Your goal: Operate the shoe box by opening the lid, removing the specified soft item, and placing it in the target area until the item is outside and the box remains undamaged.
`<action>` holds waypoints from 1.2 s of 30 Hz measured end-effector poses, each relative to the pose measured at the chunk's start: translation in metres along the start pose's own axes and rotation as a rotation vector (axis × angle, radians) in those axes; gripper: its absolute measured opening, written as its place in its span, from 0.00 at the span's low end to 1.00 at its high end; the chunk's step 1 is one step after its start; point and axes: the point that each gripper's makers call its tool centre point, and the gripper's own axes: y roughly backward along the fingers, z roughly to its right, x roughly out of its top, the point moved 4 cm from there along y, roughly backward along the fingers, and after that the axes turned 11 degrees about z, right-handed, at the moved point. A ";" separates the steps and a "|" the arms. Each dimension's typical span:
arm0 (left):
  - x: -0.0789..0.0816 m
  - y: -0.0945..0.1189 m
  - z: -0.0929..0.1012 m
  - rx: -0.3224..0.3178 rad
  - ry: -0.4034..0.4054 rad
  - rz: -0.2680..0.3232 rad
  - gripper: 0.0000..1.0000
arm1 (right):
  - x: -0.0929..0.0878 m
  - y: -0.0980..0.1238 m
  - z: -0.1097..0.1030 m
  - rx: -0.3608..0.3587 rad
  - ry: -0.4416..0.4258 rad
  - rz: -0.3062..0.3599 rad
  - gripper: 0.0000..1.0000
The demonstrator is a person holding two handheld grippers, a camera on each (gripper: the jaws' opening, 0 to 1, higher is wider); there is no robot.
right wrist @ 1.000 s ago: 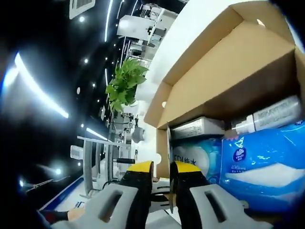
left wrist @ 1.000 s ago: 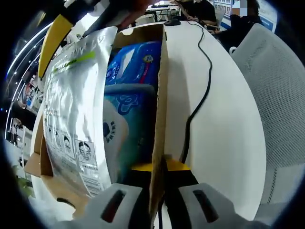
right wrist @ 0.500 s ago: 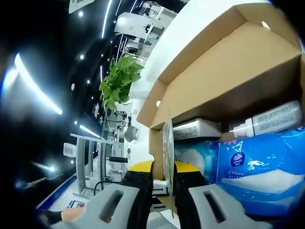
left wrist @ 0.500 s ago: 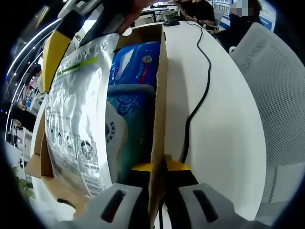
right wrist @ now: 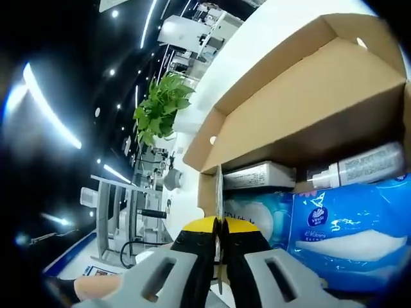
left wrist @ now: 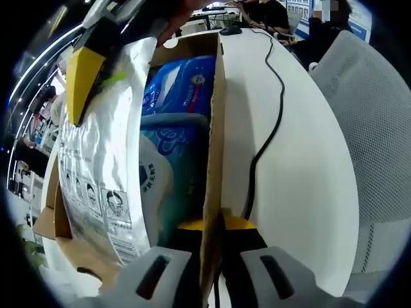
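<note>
In the left gripper view, our left claw (left wrist: 215, 232) was clenched on the side wall of the open shoe box (left wrist: 214, 128) on the white surface (left wrist: 302, 167); the silver pouch (left wrist: 96, 173) stood partly out of the box. In the right gripper view, our right claw (right wrist: 219, 232) pinched the silver pouch's thin edge (right wrist: 219, 205), beside blue tissue packs (right wrist: 347, 224) in the box.

You are working in an open-plan office or lab space. Your white counter (left wrist: 302, 167) carries a black cable (left wrist: 270, 138) running to a computer mouse (left wrist: 232, 29), with a white mesh office chair (left wrist: 376, 128) beside it. Long ceiling strip lights (right wrist: 48, 106) run overhead, a leafy potted plant (right wrist: 160, 109) stands near further white desks (right wrist: 119, 208), and seated people (left wrist: 270, 13) work at the far end.
</note>
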 end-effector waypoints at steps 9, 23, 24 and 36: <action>0.000 0.000 0.000 0.000 0.001 0.000 0.04 | 0.003 0.004 -0.004 0.019 0.001 0.003 0.00; 0.000 0.000 0.000 0.002 0.001 0.000 0.04 | 0.017 0.028 -0.018 0.072 0.012 0.019 0.00; 0.000 0.000 0.000 0.002 0.001 0.000 0.04 | 0.018 0.030 -0.019 0.074 0.015 0.020 0.00; -0.001 0.000 0.000 0.000 0.001 0.000 0.03 | 0.033 0.069 -0.017 0.072 0.049 0.057 0.00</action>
